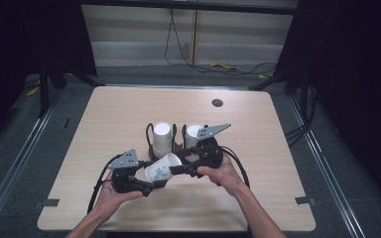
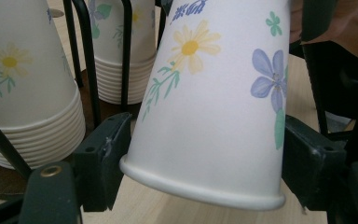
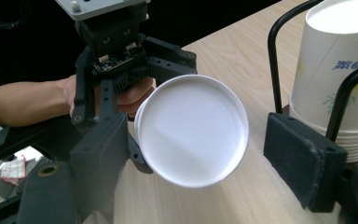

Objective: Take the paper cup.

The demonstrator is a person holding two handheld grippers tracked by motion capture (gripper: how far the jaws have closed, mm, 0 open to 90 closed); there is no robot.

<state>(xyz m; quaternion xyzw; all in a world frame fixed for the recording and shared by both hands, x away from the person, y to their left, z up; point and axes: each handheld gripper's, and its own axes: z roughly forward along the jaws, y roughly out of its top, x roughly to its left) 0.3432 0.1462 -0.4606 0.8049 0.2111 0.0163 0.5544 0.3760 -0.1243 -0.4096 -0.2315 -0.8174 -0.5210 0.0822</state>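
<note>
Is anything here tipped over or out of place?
Yes: one flowered paper cup lies tilted on its side in the air between the left gripper and the right gripper, while the two cup stacks stand upside down in their black wire rack.

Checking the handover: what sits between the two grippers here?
A single flowered paper cup, tipped on its side. The left gripper clamps it near the rim; the right gripper stands open around its base, as the right gripper view shows.
</note>
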